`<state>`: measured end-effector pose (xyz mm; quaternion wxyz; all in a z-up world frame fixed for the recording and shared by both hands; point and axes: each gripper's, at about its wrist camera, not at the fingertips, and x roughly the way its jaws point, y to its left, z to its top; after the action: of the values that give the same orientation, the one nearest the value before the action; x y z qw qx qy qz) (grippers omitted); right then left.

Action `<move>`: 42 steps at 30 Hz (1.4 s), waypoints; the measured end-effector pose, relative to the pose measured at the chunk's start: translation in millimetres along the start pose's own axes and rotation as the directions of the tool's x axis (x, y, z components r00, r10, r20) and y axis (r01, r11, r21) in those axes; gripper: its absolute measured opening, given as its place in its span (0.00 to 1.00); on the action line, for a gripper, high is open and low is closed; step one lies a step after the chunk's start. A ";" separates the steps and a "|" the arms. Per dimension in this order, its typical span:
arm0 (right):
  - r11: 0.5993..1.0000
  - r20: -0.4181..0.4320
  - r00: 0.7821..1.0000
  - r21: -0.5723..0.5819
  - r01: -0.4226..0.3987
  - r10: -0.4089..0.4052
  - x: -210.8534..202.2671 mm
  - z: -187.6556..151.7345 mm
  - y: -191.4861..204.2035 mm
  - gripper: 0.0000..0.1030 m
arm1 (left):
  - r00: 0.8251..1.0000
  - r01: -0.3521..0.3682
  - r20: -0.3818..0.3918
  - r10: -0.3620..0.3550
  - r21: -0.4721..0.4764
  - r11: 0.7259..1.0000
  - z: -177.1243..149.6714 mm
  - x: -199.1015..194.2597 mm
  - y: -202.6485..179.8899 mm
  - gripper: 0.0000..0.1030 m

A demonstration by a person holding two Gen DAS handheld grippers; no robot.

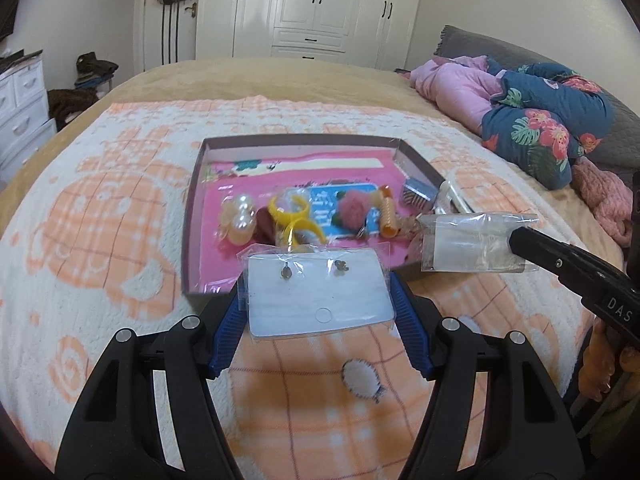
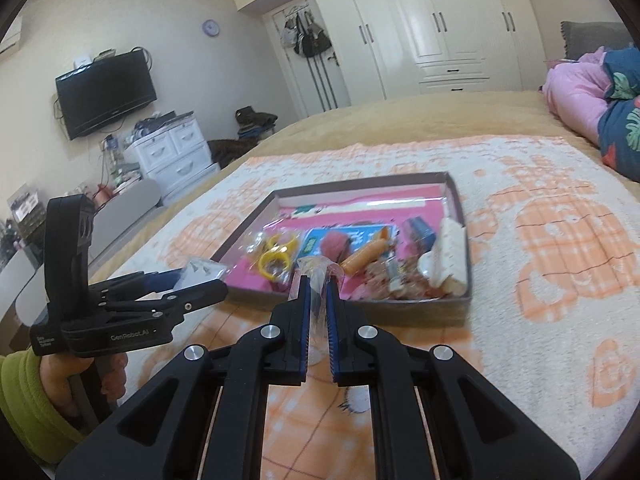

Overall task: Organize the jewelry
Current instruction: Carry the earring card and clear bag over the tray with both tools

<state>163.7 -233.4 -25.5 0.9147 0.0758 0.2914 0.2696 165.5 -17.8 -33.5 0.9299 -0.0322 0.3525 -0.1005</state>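
In the left wrist view my left gripper (image 1: pixel 316 284) is shut on a white earring card (image 1: pixel 320 304) in a clear sleeve, its blue pads against the card's two side edges. Two small earrings are pinned near the card's top. The card hangs just in front of the near wall of a shallow box (image 1: pixel 192 216) with a pink lining. The box holds yellow rings (image 1: pixel 290 210), a pearl piece (image 1: pixel 240 214), a pink pompom (image 1: pixel 354 206) and an orange clip. From the right, my right gripper (image 1: pixel 514 240) is shut on a clear plastic bag (image 1: pixel 468 246). In the right wrist view the bag (image 2: pixel 318 270) is pinched between the shut pads of that gripper (image 2: pixel 317 282).
The box (image 2: pixel 400 308) lies on an orange-and-white blanket (image 1: pixel 100 220) on a bed. Pink and blue floral quilts (image 1: pixel 528 120) are heaped at the right. A white drawer unit (image 2: pixel 172 152) and a wall television stand left. A hand in a green sleeve (image 2: pixel 24 400) holds the left gripper (image 2: pixel 200 282).
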 end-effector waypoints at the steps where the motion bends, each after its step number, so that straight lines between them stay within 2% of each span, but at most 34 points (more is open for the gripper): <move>1: 1.000 0.005 1.000 0.005 0.008 -0.008 -0.3 1.1 -2.6 0.08 | 1.000 0.001 0.001 -0.001 0.002 1.000 1.8 1.1 -1.3 0.56; 20: 0.987 0.075 0.985 0.029 0.157 -0.158 7.5 21.2 -31.7 0.08 | 1.000 0.029 0.011 -0.030 0.018 0.999 28.6 30.8 -16.4 0.56; 36: 0.981 0.054 0.981 -0.044 0.188 -0.186 50.2 33.6 -26.9 0.08 | 1.000 0.017 0.000 -0.017 -0.001 1.000 42.2 60.6 -9.1 0.56; 42: 0.981 0.030 0.981 -0.028 0.194 -0.193 74.4 36.7 -33.2 0.08 | 1.000 0.004 -0.002 -0.004 0.001 1.000 45.0 71.2 -6.2 0.56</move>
<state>250.6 -220.7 -41.9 0.9416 0.0367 0.2805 0.1827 246.4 -39.3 -45.1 0.9294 -0.0322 0.3532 -0.1025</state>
